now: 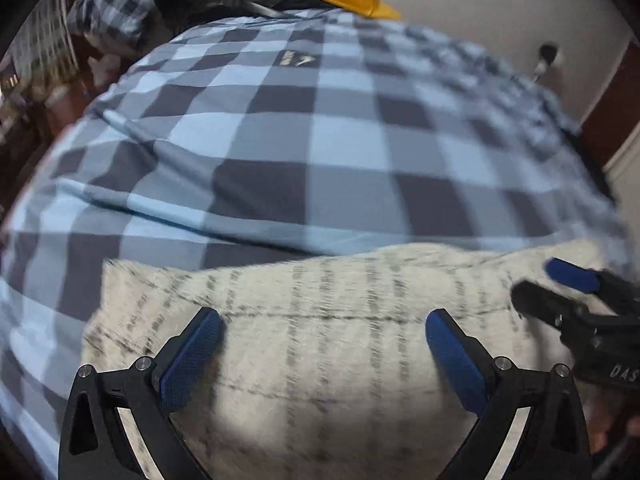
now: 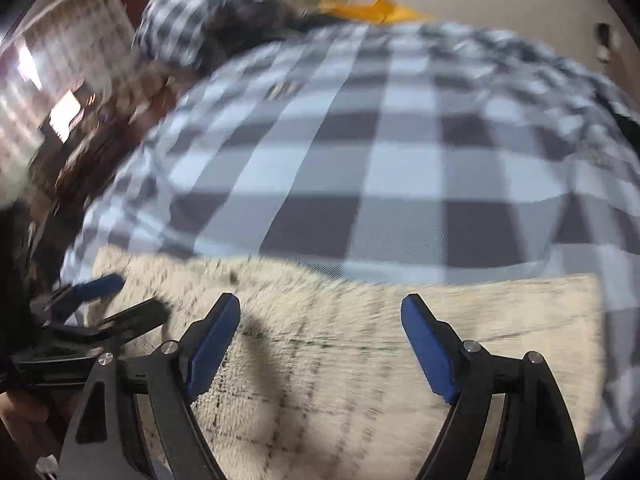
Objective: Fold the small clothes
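Note:
A cream cloth with thin dark grid lines lies flat on a blue-and-grey checked bedspread. It also shows in the right wrist view. My left gripper is open and empty, hovering over the cloth's near part. My right gripper is open and empty above the same cloth. The right gripper shows at the right edge of the left wrist view, and the left gripper at the left edge of the right wrist view. Both views are blurred.
A checked pillow and dark clothes lie at the bed's far end, with a yellow cloth beside them. Shelving stands to the left. A pale wall is behind.

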Action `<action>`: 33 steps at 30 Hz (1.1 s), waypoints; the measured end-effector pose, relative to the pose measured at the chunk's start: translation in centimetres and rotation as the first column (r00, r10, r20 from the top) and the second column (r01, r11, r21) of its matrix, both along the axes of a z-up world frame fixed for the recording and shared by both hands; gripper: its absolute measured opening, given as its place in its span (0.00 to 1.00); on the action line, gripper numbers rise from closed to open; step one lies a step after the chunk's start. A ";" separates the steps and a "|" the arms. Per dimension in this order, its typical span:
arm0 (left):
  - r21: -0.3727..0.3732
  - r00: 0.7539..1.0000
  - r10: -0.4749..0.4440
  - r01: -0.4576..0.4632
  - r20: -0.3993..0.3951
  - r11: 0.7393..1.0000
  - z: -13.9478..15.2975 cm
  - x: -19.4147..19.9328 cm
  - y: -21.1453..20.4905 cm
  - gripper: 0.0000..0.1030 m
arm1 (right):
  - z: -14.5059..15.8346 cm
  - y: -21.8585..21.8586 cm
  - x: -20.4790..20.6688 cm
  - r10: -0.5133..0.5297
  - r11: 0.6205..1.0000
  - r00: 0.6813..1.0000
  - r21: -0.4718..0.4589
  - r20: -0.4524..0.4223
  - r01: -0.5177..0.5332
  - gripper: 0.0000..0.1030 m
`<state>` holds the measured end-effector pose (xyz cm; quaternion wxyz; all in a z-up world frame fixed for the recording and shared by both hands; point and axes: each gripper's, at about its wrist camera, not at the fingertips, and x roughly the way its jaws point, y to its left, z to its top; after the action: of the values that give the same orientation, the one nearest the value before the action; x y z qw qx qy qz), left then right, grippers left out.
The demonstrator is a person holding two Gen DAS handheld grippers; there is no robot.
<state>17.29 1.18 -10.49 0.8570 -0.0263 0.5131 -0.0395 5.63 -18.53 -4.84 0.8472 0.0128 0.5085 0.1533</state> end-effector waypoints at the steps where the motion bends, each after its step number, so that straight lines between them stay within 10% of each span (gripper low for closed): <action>1: 0.045 1.000 -0.003 0.002 0.010 0.999 -0.2 0.1 -0.3 1.00 | -0.7 0.2 0.6 0.000 1.000 0.999 -0.031 -0.032 -0.001 0.78; 3: 0.138 0.999 -0.006 0.000 0.047 0.990 -0.5 0.0 0.1 1.00 | -2.4 -0.5 1.2 -0.007 0.997 0.996 -0.071 -0.087 0.001 0.80; 7: 0.072 0.998 0.064 -0.065 0.010 0.995 -1.0 -0.2 3.8 1.00 | -1.6 -6.8 1.8 -0.231 0.973 0.967 -0.046 -0.108 0.228 0.80; 10: 0.213 0.968 0.251 -0.246 0.005 0.946 -1.2 -1.5 8.7 1.00 | -1.6 -11.8 1.7 -0.404 0.909 0.908 -0.156 -0.106 0.386 0.80; 12: 0.082 0.949 0.313 -0.309 -0.038 0.947 -1.5 -2.0 12.7 1.00 | -1.3 -13.7 1.3 -0.457 0.877 0.884 -0.213 -0.101 0.430 0.80; 15: 0.072 0.924 0.380 -0.376 -0.043 0.924 -0.7 -2.6 15.0 1.00 | 0.0 -15.3 0.3 -0.581 0.720 0.813 -0.446 0.031 0.532 0.81; 18: 0.395 0.881 0.443 -0.471 0.166 0.789 2.9 -3.1 12.7 1.00 | 2.6 -16.5 -1.5 -0.630 0.745 0.776 -0.266 0.024 0.612 0.81; 19: 0.398 0.885 0.411 -0.466 0.219 0.791 4.2 -3.4 11.8 1.00 | 3.3 -16.2 -2.2 -0.617 0.772 0.787 -0.189 0.003 0.606 0.81; 21: 0.270 0.914 0.311 -0.378 0.259 0.886 6.6 -4.3 9.3 1.00 | 4.0 -14.1 -2.8 -0.561 0.822 0.828 -0.121 -0.004 0.557 0.81; 24: 0.067 0.981 0.121 -0.133 0.151 0.989 7.0 -5.5 5.0 1.00 | 4.6 -9.3 -3.8 -0.410 0.912 0.912 -0.001 -0.013 0.410 0.81; 27: -0.071 0.996 -0.067 0.062 -0.064 0.996 3.4 -7.1 0.1 1.00 | 4.3 -4.8 -4.3 -0.203 0.975 0.977 0.082 -0.067 0.208 0.81; 33: 0.090 0.982 -0.134 0.147 -0.132 0.985 -0.1 -8.5 -1.1 1.00 | -1.4 -3.4 -4.0 -0.115 0.993 0.950 -0.063 -0.290 0.101 0.81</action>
<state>8.80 0.11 -10.58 0.8184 0.0500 0.5678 -0.0727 1.59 -21.94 -6.29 0.7698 0.0433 0.6303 0.0908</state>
